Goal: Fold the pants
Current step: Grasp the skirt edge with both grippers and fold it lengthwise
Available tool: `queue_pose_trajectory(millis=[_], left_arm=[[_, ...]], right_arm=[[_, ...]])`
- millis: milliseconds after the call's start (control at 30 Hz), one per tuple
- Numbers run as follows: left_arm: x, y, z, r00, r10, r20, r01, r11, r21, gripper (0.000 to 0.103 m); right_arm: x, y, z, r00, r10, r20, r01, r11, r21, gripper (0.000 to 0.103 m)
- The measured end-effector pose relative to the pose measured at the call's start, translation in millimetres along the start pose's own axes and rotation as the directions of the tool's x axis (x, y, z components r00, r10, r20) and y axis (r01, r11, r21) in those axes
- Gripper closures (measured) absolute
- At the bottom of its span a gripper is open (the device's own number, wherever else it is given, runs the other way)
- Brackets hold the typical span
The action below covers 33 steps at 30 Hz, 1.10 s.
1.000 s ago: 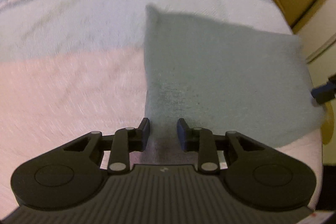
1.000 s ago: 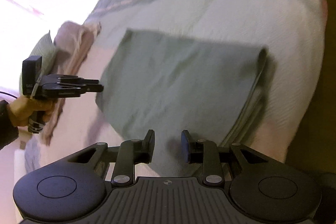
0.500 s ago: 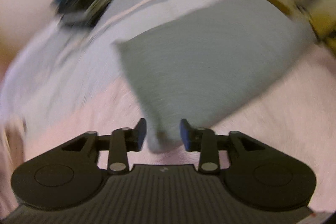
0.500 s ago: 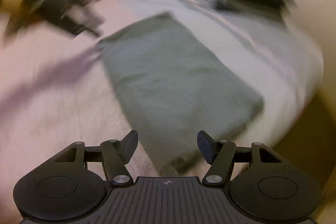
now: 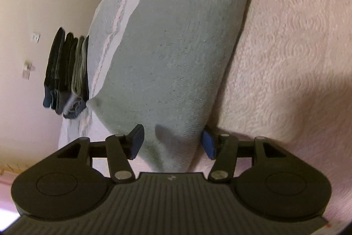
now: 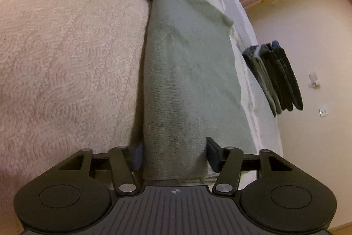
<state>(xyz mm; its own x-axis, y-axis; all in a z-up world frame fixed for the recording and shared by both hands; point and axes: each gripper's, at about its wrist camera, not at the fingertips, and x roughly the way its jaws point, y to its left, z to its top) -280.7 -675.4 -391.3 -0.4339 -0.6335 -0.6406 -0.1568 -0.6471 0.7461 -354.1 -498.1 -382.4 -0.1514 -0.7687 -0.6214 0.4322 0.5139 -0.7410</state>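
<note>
Pink bedspread bears one folded pants; two tongs, left and right, gape astride its ends.

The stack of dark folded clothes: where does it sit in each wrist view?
Left wrist: stack of dark folded clothes at the left edge, left of the green pants.
Right wrist: the stack at the right, right of the pants.
Shared landmark: the pants, spanning both open grippers.

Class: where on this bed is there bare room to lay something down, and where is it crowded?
Free: the pink bedspread beside the folded green pants. Crowded: the striped blanket strip, narrow between the pants and the stack of folded clothes.
</note>
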Motion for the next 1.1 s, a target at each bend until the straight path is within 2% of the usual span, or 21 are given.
queue_pose_trajectory(millis=[33, 100, 133, 167, 267, 367, 467, 600, 733, 800, 867, 967, 1100], left_arm=[[0, -2, 0, 1.000, 0.008, 0.003, -0.008, 0.999, 0.034, 0.052], [-2, -5, 1, 1.000, 0.004, 0.001, -0.004, 0.997, 0.075, 0.061], [-2, -5, 1, 1.000, -0.005, -0.006, 0.006, 0.996, 0.093, 0.070], [-2, -4, 1, 1.000, -0.013, -0.016, 0.015, 0.995, 0.098, 0.079], [-5, 9, 1, 0.999, -0.039, -0.038, 0.041, 0.998, 0.052, 0.088], [-19, 31, 9, 0.996, -0.075, -0.050, 0.075, 0.997, -0.009, 0.091], [-41, 56, 15, 0.989, -0.141, -0.052, 0.137, 0.988, -0.076, 0.091], [-79, 74, 17, 0.977, -0.194, -0.085, 0.182, 0.974, -0.132, 0.092], [-133, 59, 15, 0.961, -0.224, -0.163, 0.186, 0.958, -0.221, 0.092], [-163, 41, 14, 0.945, -0.240, -0.221, 0.171, 0.941, -0.291, 0.092], [-197, 14, 17, 0.924, -0.250, -0.289, 0.133, 0.920, -0.369, 0.092], [-246, -33, 38, 0.865, -0.306, -0.398, 0.074, 0.862, -0.502, 0.092], [-288, -92, 102, 0.758, -0.402, -0.514, -0.042, 0.756, -0.654, 0.092]], right_arm=[[-4, -6, -1, 1.000, 0.002, 0.006, -0.002, 1.000, 0.005, 0.058], [-7, -18, -2, 0.999, 0.028, 0.014, -0.029, 0.999, 0.028, 0.063], [-6, -25, 0, 0.999, 0.045, 0.017, -0.045, 0.998, 0.031, 0.064], [-8, -32, 1, 0.998, 0.067, 0.020, -0.068, 0.997, 0.041, 0.066], [-18, -61, 2, 0.992, 0.119, 0.030, -0.121, 0.989, 0.082, 0.068], [-29, -92, 5, 0.984, 0.176, 0.038, -0.180, 0.977, 0.115, 0.069], [-39, -125, 10, 0.965, 0.258, 0.050, -0.262, 0.957, 0.124, 0.069], [-63, -151, 15, 0.938, 0.328, 0.109, -0.334, 0.941, 0.044, 0.069], [-83, -151, 25, 0.906, 0.383, 0.182, -0.376, 0.924, -0.071, 0.069], [-93, -141, 30, 0.874, 0.429, 0.227, -0.403, 0.902, -0.155, 0.069], [-101, -128, 33, 0.831, 0.486, 0.272, -0.427, 0.869, -0.249, 0.069], [-111, -105, 32, 0.740, 0.588, 0.328, -0.438, 0.790, -0.429, 0.069], [-118, -91, 18, 0.609, 0.705, 0.365, -0.402, 0.670, -0.624, 0.069]])
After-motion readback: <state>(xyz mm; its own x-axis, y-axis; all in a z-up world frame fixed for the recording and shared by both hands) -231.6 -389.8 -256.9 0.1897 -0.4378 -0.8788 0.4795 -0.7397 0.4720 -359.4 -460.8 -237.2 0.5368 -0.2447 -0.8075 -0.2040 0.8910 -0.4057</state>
